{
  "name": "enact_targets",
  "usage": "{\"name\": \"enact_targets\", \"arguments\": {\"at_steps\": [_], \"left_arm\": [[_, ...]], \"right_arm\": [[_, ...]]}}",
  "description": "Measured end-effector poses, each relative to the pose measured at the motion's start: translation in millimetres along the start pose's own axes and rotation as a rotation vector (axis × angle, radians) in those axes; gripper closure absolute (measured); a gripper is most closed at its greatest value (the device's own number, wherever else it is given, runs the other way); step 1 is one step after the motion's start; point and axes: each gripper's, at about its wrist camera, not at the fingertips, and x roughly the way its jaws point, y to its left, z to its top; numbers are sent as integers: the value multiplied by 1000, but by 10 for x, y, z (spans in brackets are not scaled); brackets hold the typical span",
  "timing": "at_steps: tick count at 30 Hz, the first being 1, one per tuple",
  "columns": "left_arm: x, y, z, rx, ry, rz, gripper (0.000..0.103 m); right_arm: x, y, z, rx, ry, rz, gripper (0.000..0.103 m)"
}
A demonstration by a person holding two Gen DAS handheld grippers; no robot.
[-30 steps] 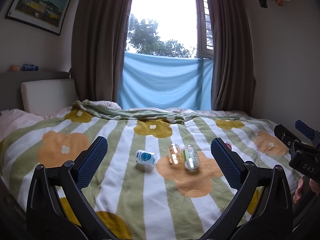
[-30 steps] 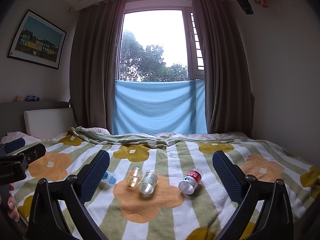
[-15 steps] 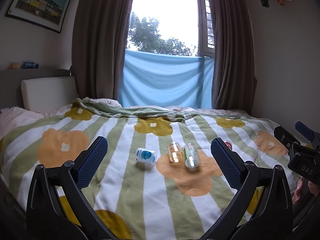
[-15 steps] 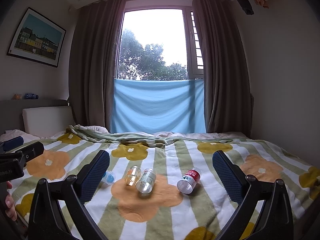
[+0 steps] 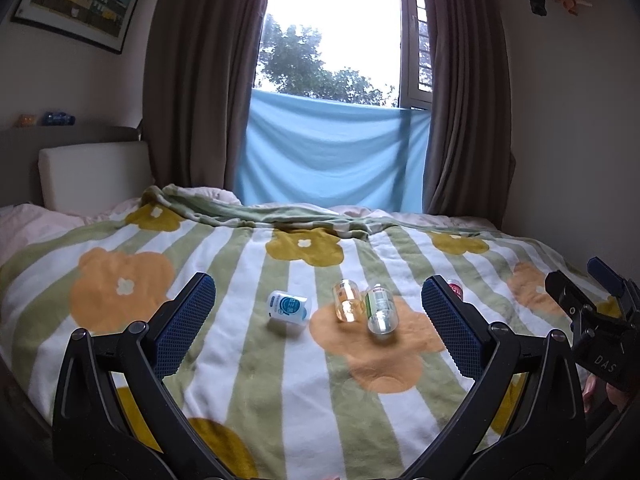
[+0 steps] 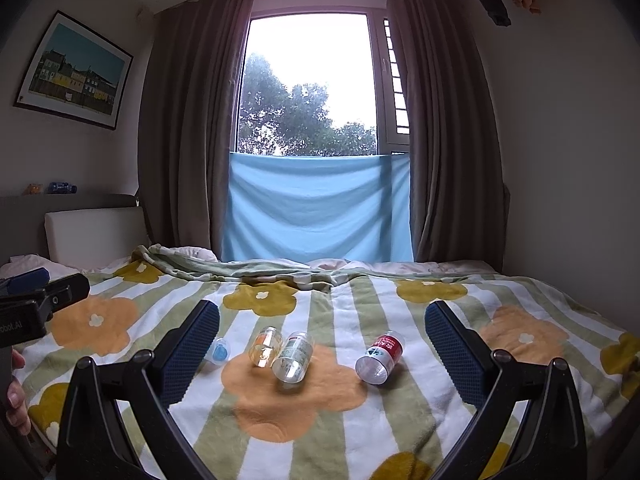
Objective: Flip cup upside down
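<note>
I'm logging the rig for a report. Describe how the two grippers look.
Both the left gripper and the right gripper are matte black plastic, each with two curved arms joined by round pivot bolts. Their fingers carry dark blue pads with a fine dotted grip texture. The right gripper's body bears white lettering, partly readable as "DAS". No cables or sleeves show.

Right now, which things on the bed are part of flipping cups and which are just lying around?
For the job:
blue cup
orange cup
green cup
red cup
left gripper, open
right gripper, open

Just there:
blanket
pillow
picture
blue cloth
curtains
</note>
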Motion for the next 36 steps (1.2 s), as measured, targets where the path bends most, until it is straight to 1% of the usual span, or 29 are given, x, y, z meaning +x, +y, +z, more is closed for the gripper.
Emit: {"name": "enact_targets", "arguments": {"at_steps": [3,5,9,14,18,23,26,28,32,34,36], "left_arm": [[146,37,62,-21,32,-14,0],[331,84,101,-41,69,4,0],[822,206,150,-77,148,24,0],[1502,380,71,-153,258,9,0],[2030,504,-52,-214,352,29,0],[2724,730,-265,-347,477,71,0],[3134,813,-410,-383,563,111,0],[3397,831,-532,-386,631,136,0],[3780,824,-793,-412,749,173,0],[3917,862,-895,-449,782,186,1],[4027,913,-971,-505,799,183,2]], "right_arm": [[45,18,-54,-13,9,17,0],[84,31,-101,-18,22,28,0],[219,33,-236,-11,63,57,0],[414,52,-462,-3,127,116,0],[575,71,-637,-5,179,152,0],[692,94,-799,-8,216,196,0],[756,122,-864,-15,230,217,0],[794,128,-908,-14,235,228,0],[876,128,-990,-5,251,249,0],[904,136,-1027,-3,259,259,0],[923,133,-1066,-3,266,268,0]]}}
